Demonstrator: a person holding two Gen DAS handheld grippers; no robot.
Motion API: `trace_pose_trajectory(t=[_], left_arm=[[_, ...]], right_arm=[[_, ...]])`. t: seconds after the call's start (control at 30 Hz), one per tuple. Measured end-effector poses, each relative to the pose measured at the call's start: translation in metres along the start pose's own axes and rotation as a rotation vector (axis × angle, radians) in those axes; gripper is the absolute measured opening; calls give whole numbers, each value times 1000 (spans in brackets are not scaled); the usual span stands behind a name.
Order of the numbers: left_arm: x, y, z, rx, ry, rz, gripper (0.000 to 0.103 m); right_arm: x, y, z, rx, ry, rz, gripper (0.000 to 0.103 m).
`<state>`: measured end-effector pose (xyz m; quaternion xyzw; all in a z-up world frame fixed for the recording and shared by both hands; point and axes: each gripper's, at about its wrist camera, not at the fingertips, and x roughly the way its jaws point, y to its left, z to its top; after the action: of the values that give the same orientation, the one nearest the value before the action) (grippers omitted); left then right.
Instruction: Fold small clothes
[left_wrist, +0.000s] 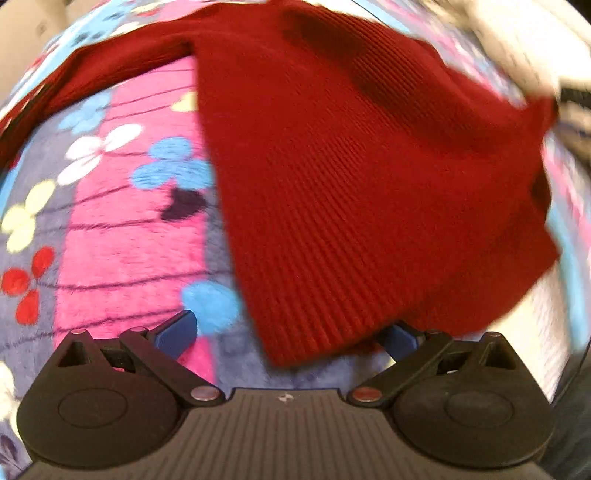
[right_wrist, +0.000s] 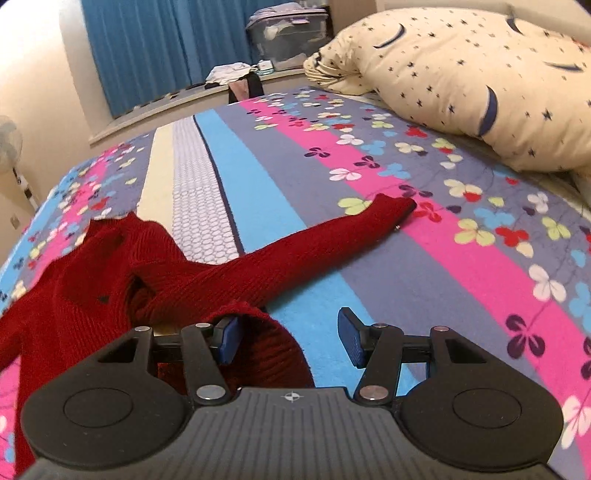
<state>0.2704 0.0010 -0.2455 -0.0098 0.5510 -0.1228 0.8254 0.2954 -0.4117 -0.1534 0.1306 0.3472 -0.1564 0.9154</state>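
Note:
A dark red ribbed sweater lies spread on the flowered blanket. Its hem reaches down between the fingers of my left gripper, which stands open. The hem covers part of the right blue pad and is not pinched. In the right wrist view the sweater is bunched at the left, with one sleeve stretched out toward the pillow. My right gripper is open just above the blanket. A fold of red fabric sits against its left pad; the right pad is clear of it.
A cream star-printed pillow lies at the bed's far right. Beyond the bed are a blue curtain, a clear storage box and loose clothes on a sill. A fan stands at the left wall.

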Motion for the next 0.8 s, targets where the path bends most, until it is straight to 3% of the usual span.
trace_pose_trajectory(t=[0.13, 0.27, 0.53, 0.57, 0.6, 0.63, 0.67, 0.73, 0.77, 0.8], left_arm=[[0, 38, 11, -200, 0, -45, 103], [-3, 66, 15, -378, 13, -140, 103], [6, 29, 16, -291, 37, -71, 99], [2, 23, 11, -281, 39, -62, 88], [3, 18, 11, -269, 43, -50, 61], [2, 13, 11, -261, 45, -34, 46], [0, 10, 10, -254, 48, -21, 14], [-1, 8, 10, -269, 44, -15, 9], [-6, 6, 10, -257, 33, 4, 9], [-13, 5, 10, -241, 14, 23, 8]], right_arm=[[1, -1, -4, 21, 1, 0, 56], [2, -6, -3, 31, 17, 6, 56], [1, -6, -7, 28, 11, 1, 56], [1, -8, -7, 30, 11, 1, 56], [1, -9, -8, 33, 13, 0, 56], [0, -10, -9, 37, 15, 1, 56], [0, -12, -9, 40, 16, 3, 56], [-1, -14, -11, 40, 13, 12, 54], [-2, -14, -12, 33, 19, 28, 37], [-3, -14, -12, 22, 39, 59, 13]])
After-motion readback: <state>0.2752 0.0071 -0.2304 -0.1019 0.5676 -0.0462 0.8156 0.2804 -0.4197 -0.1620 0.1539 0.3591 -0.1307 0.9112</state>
